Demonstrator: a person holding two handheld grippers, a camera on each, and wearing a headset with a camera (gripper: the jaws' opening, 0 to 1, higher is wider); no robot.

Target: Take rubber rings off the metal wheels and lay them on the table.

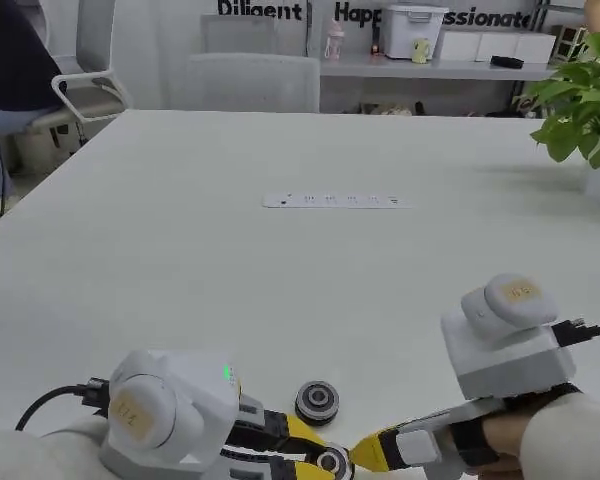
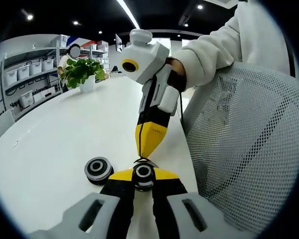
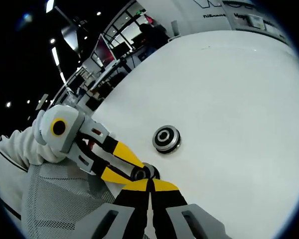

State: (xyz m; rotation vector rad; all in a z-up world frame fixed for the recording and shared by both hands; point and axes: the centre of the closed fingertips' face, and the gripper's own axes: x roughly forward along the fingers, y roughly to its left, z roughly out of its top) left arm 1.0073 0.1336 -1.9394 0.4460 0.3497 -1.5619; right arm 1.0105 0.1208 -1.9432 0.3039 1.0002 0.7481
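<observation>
While the left gripper [image 2: 143,175] clamps its yellow jaws on either side of a small metal wheel [image 2: 143,174], the right gripper [image 2: 148,149] comes at the same wheel from the opposite side. Its jaws are pressed together in a thin point, nipping the dark rubber ring [image 2: 145,161] at the wheel's far rim. In the right gripper view the closed tips sit right at the wheel's edge, with the left gripper's yellow jaws reaching in from the left. The head view puts this wheel at the near edge of the table [image 1: 280,280], between the two sets of tips. Its flat face and hub are turned up, so its axle runs roughly upright. Whether it rests on the tabletop or is held just off it cannot be told.

A second wheel [image 1: 317,400] lies flat on the table just beside the held one, apart from both grippers, with its hub hole up and a dark ring around its rim.

Farther out, near the table's middle, lies a flat white strip [image 1: 337,201]. A leafy plant [image 2: 82,72] stands in a white pot [image 2: 87,84] at the far right edge. On the shelf behind sits a white lidded box [image 1: 415,30], whose contents are hidden.
</observation>
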